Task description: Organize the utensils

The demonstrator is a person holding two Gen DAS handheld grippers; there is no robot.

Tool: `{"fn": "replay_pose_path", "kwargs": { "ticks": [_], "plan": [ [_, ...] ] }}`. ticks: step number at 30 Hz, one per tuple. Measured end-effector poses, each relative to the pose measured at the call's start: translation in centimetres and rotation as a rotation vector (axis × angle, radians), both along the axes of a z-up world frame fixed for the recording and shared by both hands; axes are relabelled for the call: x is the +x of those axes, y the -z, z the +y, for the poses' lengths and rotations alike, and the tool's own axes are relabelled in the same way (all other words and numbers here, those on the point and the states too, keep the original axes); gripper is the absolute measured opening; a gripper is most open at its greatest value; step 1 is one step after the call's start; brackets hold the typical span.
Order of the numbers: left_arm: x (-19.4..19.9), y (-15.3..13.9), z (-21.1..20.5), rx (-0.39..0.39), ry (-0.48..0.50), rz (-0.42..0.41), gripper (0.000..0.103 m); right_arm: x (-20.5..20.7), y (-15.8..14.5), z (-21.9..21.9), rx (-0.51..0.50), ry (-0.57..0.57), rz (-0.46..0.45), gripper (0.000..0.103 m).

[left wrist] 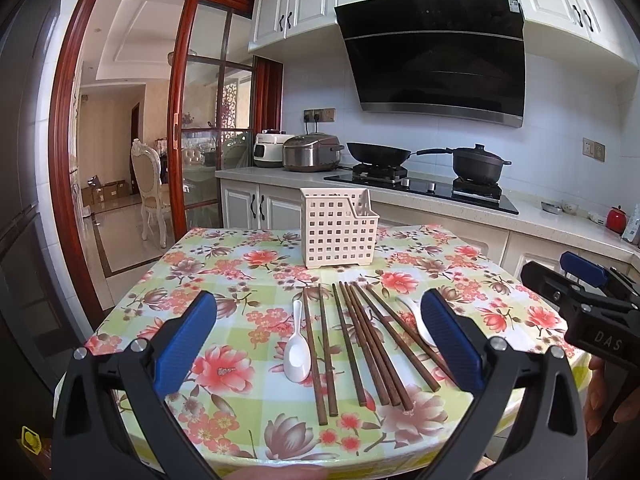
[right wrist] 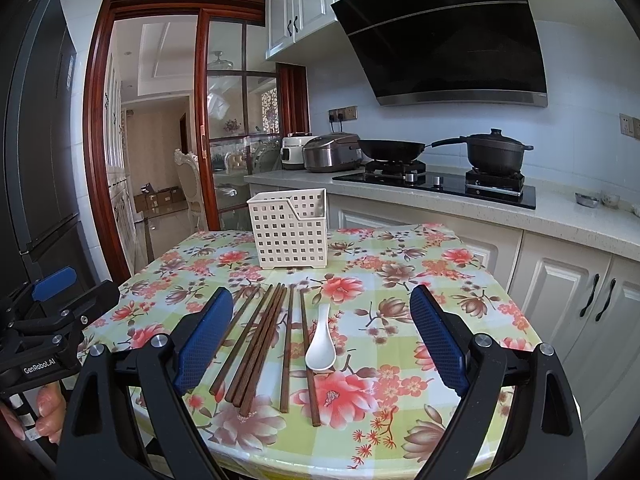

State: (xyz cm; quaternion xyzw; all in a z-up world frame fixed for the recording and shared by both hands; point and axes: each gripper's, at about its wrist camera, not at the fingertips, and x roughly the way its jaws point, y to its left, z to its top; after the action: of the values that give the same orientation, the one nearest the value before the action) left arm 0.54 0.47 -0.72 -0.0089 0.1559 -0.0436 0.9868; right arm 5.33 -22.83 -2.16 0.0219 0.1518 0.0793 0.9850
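On the worktop [left wrist: 224,264] the basket [left wrist: 340,232] stands at the far side, near the middle. Before it, nearer to the cameras, the chopsticks [left wrist: 360,344] lie in a row, their lengths pointing toward the basket. One spoon [left wrist: 297,350] lies just left of the row, and a second spoon [left wrist: 416,320] lies at its right side. Behind the worktop stands the kitchen counter [left wrist: 532,216], and the stove [left wrist: 424,188] is on it.

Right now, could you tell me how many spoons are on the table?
2. One spoon lies left of the chopsticks; the other spoon lies right of them, partly hidden by a finger of the left gripper.
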Motion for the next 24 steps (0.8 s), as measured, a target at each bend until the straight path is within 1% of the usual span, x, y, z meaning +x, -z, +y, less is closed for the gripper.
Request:
{"fn": "replay_pose_path", "kwargs": {
  "ticks": [11, 17, 21, 24],
  "plan": [
    [1.1, 0.9, 0.1, -0.005, 0.007, 0.038, 0.099, 0.8, 0.9, -0.4, 0.009, 0.003, 0.031, 0.085],
    [2.3, 1.9, 0.2, 0.005, 0.031, 0.086, 0.099, 1.8, 1.8, -0.3, -0.007, 0.013, 0.060, 0.085],
    [4.3, 2.6, 0.6, 0.037, 0.000, 0.149, 0.099, 3.5, 2.4, -0.2, -0.015, -0.001, 0.107, 0.085],
    [7.0, 3.7, 1.4, 0.050, -0.044, 0.240, 0.098, 6.0, 3.2, -0.2, -0.036, -0.003, 0.172, 0.085]
  ]
}}
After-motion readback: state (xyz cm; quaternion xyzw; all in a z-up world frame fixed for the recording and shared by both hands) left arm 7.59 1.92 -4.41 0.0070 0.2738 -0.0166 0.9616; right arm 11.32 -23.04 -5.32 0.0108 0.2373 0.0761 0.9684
